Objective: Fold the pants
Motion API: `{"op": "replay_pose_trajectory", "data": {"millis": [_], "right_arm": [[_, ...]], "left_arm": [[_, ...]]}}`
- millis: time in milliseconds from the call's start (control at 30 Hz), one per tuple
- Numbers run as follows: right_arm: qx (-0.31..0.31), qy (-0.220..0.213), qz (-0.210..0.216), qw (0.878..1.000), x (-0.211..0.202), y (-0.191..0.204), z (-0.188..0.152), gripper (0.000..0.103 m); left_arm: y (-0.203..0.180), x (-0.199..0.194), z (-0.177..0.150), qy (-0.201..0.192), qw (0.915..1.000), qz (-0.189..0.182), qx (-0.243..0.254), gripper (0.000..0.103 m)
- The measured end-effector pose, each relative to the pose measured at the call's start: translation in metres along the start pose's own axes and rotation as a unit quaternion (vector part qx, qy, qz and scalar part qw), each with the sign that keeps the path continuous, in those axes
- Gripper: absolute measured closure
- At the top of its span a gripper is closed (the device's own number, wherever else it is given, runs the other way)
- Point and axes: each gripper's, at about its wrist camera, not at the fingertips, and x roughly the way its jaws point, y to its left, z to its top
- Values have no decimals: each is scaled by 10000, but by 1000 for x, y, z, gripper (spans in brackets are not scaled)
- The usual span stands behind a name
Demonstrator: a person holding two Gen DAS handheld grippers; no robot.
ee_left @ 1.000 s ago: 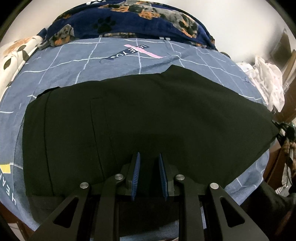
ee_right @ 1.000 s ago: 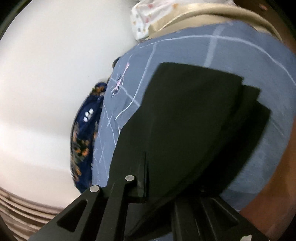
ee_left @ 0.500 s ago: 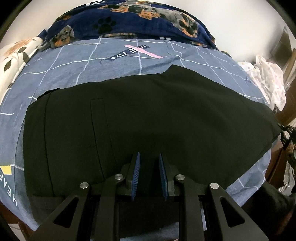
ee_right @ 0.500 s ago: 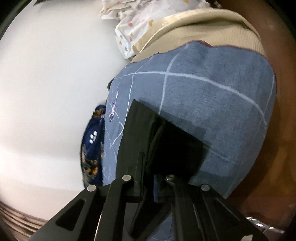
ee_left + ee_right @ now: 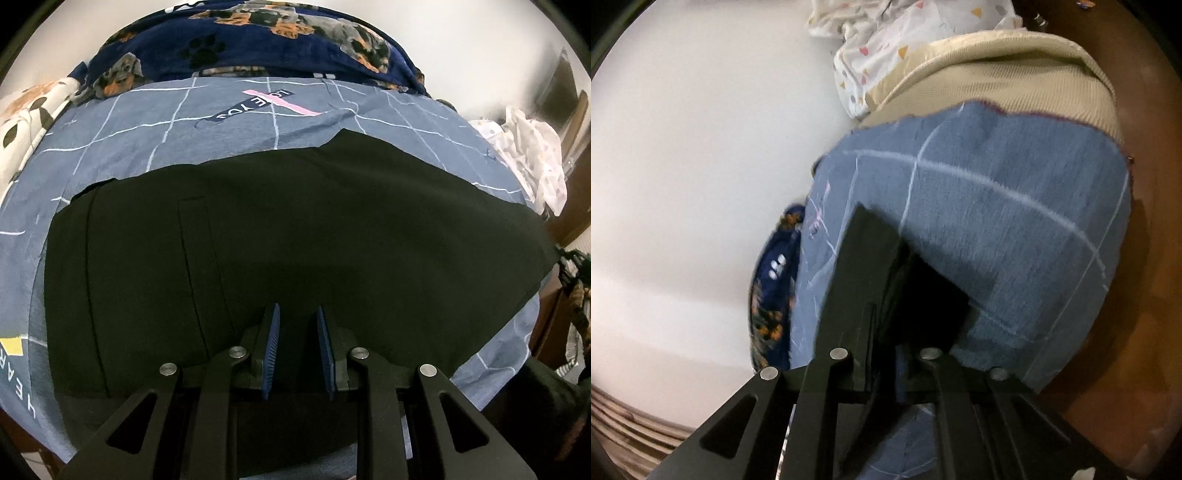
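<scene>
Nearest to me, the left gripper (image 5: 297, 325) hangs low over the near edge of the pants (image 5: 295, 236), its blue-padded jaws parted with a clear gap and nothing between them. The pants lie flat and dark across the bed (image 5: 155, 125), waistband to the left, legs stacked and running out to the right, where the hem end nears the bed's edge. Over there the right gripper (image 5: 886, 332) has its jaws closed on a bunched bit of black cloth at that end, lifted a little off the blue checked sheet (image 5: 1015, 221). I would judge the step in hand to be bringing the hem end over toward the waistband. To do it well, the right side should lift only enough for the cloth to clear the sheet, then travel straight along the length of the pants so the two layers stay aligned and the fold line falls square across the legs. The left could press or pinch the near edge around the middle to keep the lower layer from dragging. The cloth looks thin and limp, so a slow carry should keep it from twisting. Further back lies a dog-print blanket (image 5: 258, 40) by the wall, and white clothes (image 5: 532, 155) are heaped at the far right.
</scene>
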Motion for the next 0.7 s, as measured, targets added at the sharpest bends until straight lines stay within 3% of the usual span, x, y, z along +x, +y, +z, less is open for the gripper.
{"op": "replay_pose_trajectory", "data": {"millis": [67,100,133,300,600,700], "right_arm": [[123,-448,139,9988,-25,-5,7,76],[142,-596,95,9981,-35,-8,11,64],[113,-627,-19,9980,-41,-9,14,60],[38,-508,-251,9984,-45,-13,22,55],[-172,102,-407,9990,-5,6,-3,56],[-258,139,-563,9980,0,11,-6,70]], "left_arm": [[1,0,0,8,10000,-7,-28,80],[1,0,0,1,10000,-14,-48,80],[1,0,0,-8,10000,-17,-63,80],[1,1,0,-11,10000,-13,-77,80],[0,1,1,1,10000,23,-88,78],[-2,1,1,7,10000,7,-54,75]]}}
